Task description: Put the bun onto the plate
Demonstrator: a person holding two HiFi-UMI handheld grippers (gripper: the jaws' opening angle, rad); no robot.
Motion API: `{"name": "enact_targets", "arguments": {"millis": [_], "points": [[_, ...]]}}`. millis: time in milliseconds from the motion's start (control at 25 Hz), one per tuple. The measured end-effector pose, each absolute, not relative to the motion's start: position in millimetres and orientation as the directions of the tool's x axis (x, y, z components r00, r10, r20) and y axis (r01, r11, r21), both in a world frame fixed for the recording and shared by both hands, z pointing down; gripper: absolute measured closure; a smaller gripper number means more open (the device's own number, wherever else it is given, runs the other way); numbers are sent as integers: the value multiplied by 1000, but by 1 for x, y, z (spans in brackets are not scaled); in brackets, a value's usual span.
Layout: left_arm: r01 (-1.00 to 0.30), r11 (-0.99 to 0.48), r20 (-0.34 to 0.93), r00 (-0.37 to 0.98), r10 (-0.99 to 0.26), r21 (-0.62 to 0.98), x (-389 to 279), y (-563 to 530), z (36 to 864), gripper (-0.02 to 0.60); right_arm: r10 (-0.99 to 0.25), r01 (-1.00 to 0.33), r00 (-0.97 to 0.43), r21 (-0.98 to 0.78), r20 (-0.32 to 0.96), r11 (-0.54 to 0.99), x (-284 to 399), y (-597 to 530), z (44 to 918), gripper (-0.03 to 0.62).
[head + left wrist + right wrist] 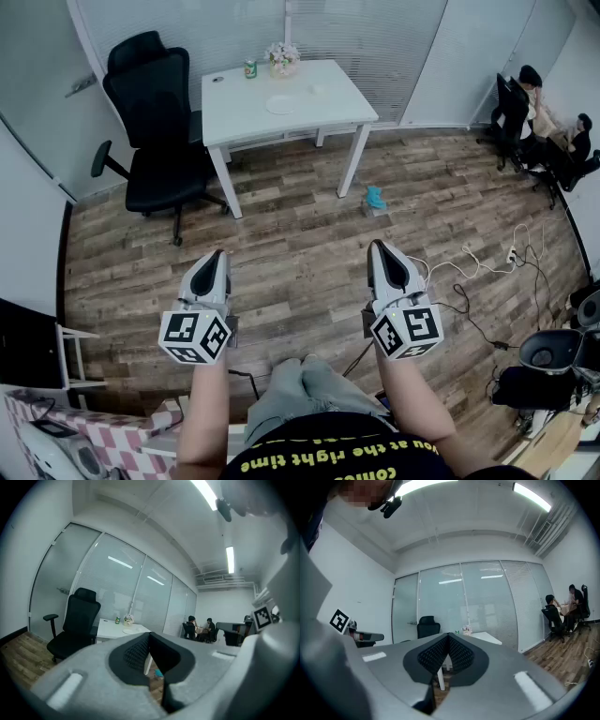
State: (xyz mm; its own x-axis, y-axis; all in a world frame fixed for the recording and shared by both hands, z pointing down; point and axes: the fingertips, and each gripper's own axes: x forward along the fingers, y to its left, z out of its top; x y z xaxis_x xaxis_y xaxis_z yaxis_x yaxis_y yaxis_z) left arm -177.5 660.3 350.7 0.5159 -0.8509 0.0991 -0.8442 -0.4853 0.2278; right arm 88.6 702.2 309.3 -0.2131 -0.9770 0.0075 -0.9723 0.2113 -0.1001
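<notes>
Jaws are shut and empty on the left gripper [217, 257] and right gripper [381, 247]; the far table [330, 105] must be reached first.

I'm holding both bare forearms [201, 412] out ahead of me, side by side and well apart, the left grey-and-black two-jaw gripper [217, 255] and the right grey-and-black two-jaw gripper [378, 246] pointing roughly level, each with its jaws pressed together on nothing.
</notes>
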Motion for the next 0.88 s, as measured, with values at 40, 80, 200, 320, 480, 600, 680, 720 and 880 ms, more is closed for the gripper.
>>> {"name": "enact_targets", "arguments": {"millis": [40,80,200,320,480,600,680,720,880], "points": [[-843,-488,97,518,-850,227,-176,660,350,581,-977,-972,-214,-100,7,212,90,702,309,589],[-842,-490,95,520,-849,227,-174,659,349,581,-977,-972,-215,-101,7,213,91,701,309,589],[-842,-492,94,520,-849,223,-169,657,347,581,-975,-970,-223,-103,2,222,94,697,308,589],[-846,-488,94,515,-852,214,-165,653,345,581,-973,-967,-231,-106,-4,230,100,692,308,589],[-857,-474,89,498,-862,203,-162,646,341,581,-974,-968,-225,-109,-14,225,111,680,309,589],[-866,-460,88,483,-871,197,-158,639,341,580,-973,-966,-228,-117,-22,229,119,670,310,589],[-870,-455,87,476,-875,190,-153,634,341,581,-972,-964,-235,-122,-28,236,125,663,309,589],[-872,-454,85,474,-876,186,-151,632,340,581,-971,-963,-236,-124,-33,239,128,660,308,589],[-877,-448,78,465,-882,172,-148,623,335,581,-970,-963,-238,-117,-47,242,139,646,305,588]]}}
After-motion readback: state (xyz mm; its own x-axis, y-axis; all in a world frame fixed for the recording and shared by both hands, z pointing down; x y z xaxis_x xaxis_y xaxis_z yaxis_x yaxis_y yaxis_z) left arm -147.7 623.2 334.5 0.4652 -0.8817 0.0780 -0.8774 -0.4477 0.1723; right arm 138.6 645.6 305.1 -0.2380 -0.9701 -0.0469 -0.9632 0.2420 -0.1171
